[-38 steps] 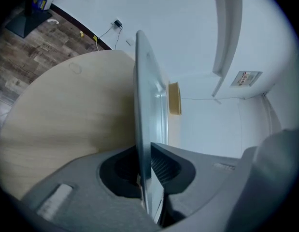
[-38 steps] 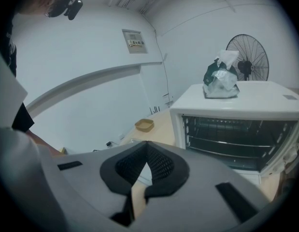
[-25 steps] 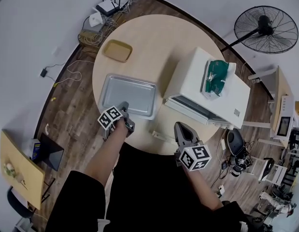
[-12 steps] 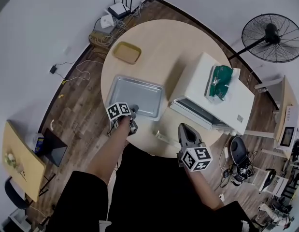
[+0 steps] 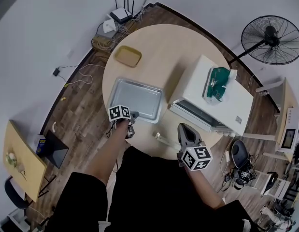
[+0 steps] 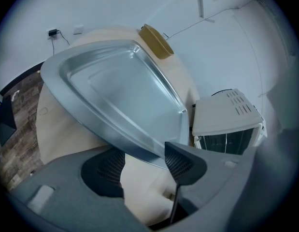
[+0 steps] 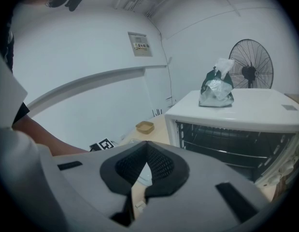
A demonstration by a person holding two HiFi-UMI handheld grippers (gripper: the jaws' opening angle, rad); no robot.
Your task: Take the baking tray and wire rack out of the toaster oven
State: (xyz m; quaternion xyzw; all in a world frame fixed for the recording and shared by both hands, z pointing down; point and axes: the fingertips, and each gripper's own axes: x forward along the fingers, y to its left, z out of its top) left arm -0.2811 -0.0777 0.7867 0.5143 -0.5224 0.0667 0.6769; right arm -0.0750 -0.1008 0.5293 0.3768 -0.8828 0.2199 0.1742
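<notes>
The silver baking tray lies flat on the round wooden table, left of the white toaster oven. My left gripper sits at the tray's near edge. Its jaws have just been opening, and in the left gripper view they stand open, with the tray's rim at the pads' tips and nothing pressing on it. The oven door hangs open. The wire rack shows inside the oven. My right gripper hovers before the door, shut and empty.
A green bag sits on the oven's roof. A small yellow tray rests at the table's far side. A small pale object lies near the table's front edge. A fan stands at the right, and a router and cables lie on the floor.
The left gripper's jaws have opened off the tray's near edge and the hand has drawn back slightly and rolled. The tray stays on the table. The right gripper has kept still.
</notes>
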